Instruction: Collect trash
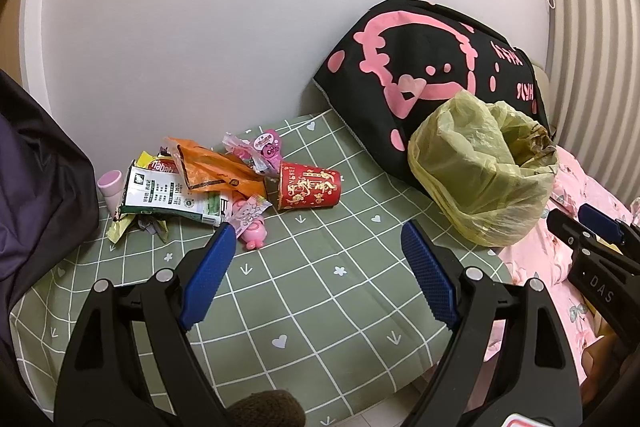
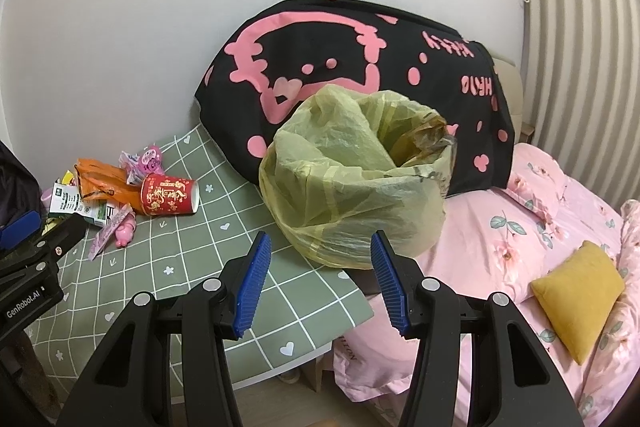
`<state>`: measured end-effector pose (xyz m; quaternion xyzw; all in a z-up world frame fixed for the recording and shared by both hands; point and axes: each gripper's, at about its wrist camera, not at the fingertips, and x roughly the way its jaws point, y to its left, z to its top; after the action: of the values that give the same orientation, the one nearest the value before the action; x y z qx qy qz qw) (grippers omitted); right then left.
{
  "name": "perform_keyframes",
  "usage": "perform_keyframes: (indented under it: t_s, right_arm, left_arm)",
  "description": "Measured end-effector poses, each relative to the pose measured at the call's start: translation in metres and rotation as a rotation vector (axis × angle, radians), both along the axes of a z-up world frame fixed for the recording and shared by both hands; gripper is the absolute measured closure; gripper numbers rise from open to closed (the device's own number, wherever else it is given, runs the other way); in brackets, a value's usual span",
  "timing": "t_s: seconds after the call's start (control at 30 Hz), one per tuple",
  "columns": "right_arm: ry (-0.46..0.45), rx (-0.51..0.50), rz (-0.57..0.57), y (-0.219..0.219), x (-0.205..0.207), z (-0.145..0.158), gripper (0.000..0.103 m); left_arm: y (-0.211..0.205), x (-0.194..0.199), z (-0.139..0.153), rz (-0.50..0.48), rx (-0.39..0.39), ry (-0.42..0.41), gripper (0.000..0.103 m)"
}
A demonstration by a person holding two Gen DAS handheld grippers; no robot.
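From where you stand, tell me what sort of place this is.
Most likely a bedroom: a bed with pink floral bedding, a black pillow propped against the wall, and a small yellow cushion. Trash lies on a green checked cloth beside it.

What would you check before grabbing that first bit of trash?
1. Left gripper open and empty: ok.
2. Right gripper open and empty: ok.
3. Bag mouth open, facing up: ok.
4. Red cup reachable, on its side at the pile's edge: ok.
5. Room left in the bag: cannot tell, though something already lies inside.
6. Orange wrapper free of the cup: not ok, it touches the cup's mouth.
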<state>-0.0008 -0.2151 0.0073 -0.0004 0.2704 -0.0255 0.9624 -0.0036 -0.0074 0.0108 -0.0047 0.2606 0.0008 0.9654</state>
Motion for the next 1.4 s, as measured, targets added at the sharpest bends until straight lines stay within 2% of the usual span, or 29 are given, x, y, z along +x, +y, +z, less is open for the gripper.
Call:
perform_keyframes:
  t_s: [0.2,0.37,0.63,0.73,0.83,0.97,1.1,1.2,1.4]
  right_arm:
    - [0.034,-0.025,0.059,0.014,0.034,-0.008,0.054]
    - [0.069,-0.032,0.128,0.041,0.073,-0.014,0.054]
    - [0.122,-0.061,0.242,0.097,0.131,-0.029,0.054]
    - [0.135,-0.059,0.265,0.114,0.149,-0.033,0.054]
    - [0.147,-0.061,0.288,0.129,0.162,-0.036,0.054]
    - [0.158,-0.07,0.327,0.147,0.176,-0.042,0.054]
    - [0.163,-0.087,0.353,0.161,0.189,-0.046,0.054]
    - [0.179,-0.069,0.357,0.168,0.199,-0.046,0.054]
    - [0.191,-0.071,0.363,0.185,0.209,-0.044,0.054]
  left_arm:
    - [0.018,0.026,-0.009,0.005,0.034,0.036,0.023]
    - [0.059,0.053,-0.011,0.074,0.028,0.044,0.023]
    - [0.159,0.087,-0.022,0.266,-0.058,0.08,0.023]
    - [0.2,0.096,-0.021,0.346,-0.096,0.063,0.023]
    - [0.236,0.103,-0.024,0.399,-0.149,0.06,0.015]
    - [0.267,0.113,-0.036,0.384,-0.234,0.119,0.015]
    - [0.274,0.128,-0.053,0.351,-0.246,0.192,0.016]
    - [0.274,0.135,-0.058,0.34,-0.258,0.207,0.022]
    - [0.272,0.158,-0.06,0.301,-0.345,0.222,0.031]
